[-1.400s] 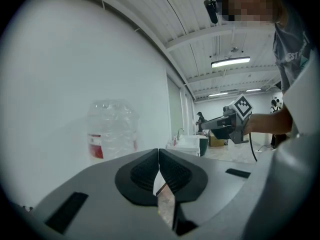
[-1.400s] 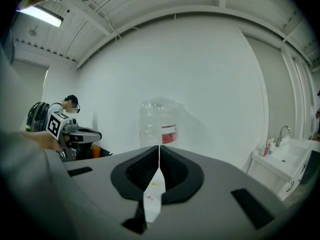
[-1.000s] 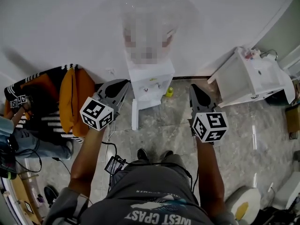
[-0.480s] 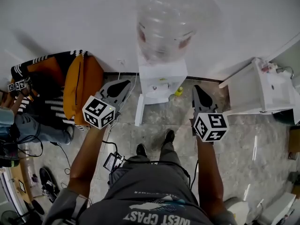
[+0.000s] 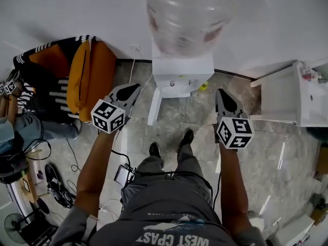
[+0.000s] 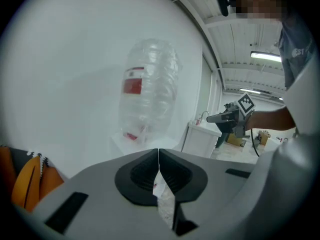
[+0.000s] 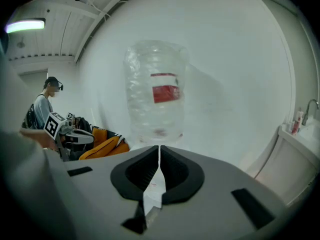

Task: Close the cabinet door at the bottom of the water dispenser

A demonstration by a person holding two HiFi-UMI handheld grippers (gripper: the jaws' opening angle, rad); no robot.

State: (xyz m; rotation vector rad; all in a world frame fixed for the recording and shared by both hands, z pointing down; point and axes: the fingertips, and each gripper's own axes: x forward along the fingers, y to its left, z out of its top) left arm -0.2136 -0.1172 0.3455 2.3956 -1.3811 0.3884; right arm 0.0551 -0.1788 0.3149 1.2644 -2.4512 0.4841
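The white water dispenser (image 5: 182, 78) stands against the wall with a clear bottle (image 5: 192, 14) on top; the bottle (image 6: 150, 91) also shows ahead in the left gripper view and in the right gripper view, bottle (image 7: 156, 89). Its bottom cabinet door (image 5: 154, 107) stands open, swung out to the left towards me. My left gripper (image 5: 133, 88) hangs just left of that door, jaws shut and empty (image 6: 159, 156). To the right of the dispenser my right gripper (image 5: 221, 93) is shut too, holding nothing (image 7: 160, 154).
An orange and striped pile of bags (image 5: 82, 78) lies at the left by the wall. A white sink cabinet (image 5: 287, 99) stands at the right. A small yellow-green object (image 5: 204, 86) sits beside the dispenser. Cables and a small device (image 5: 124, 174) lie by my feet (image 5: 185, 137).
Both grippers have sunk lower and come nearer the dispenser. I have stepped forward, so the dispenser and its open door look closer. Both jaws stayed shut.
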